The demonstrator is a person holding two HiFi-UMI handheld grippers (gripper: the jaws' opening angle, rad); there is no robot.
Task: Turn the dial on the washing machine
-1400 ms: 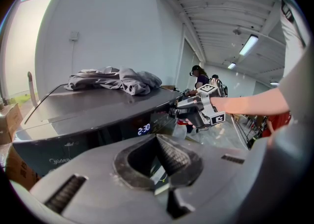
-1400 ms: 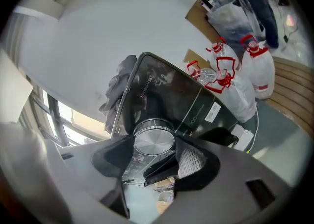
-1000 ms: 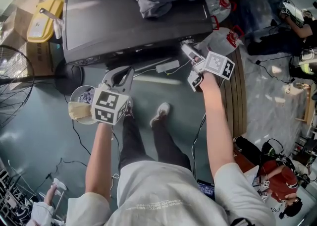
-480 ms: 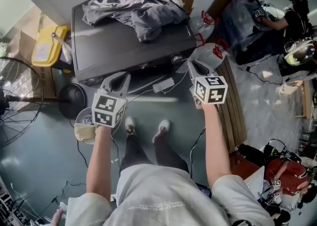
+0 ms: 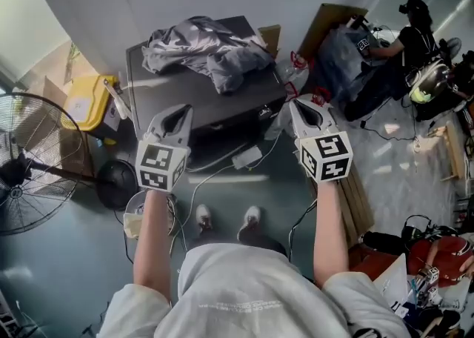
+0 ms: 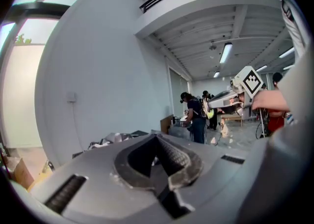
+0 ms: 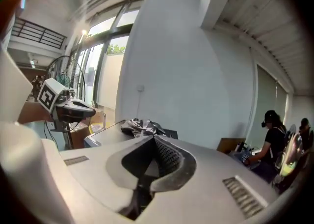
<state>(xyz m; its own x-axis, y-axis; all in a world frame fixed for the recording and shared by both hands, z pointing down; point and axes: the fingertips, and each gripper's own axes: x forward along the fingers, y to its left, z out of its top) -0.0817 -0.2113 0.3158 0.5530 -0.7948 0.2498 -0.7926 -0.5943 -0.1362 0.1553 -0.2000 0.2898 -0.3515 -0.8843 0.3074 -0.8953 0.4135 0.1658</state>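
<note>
The washing machine (image 5: 178,93) is a low, dark grey box with a flat, slightly glossy top, standing against the pale wall. It sits just ahead of and below both grippers. A crumpled heap of grey clothes (image 5: 211,46) covers the back of the lid, beyond the jaw tips. The front edge, nearest the grippers, is in shadow. I can't pick out the dial there; it is too small to tell.

The left gripper (image 5: 178,113) is held out over the machine's front left part, with its jaws closed tip to tip and nothing between them. The right gripper (image 5: 299,104) hangs off the machine's front right corner. Its jaws have just closed and now meet, also with nothing in them. Neither gripper touches the machine.

A standing fan (image 5: 29,160) is well out to the left of the left gripper, and a white cable (image 5: 248,157) trails on the floor below the two grippers.
</note>
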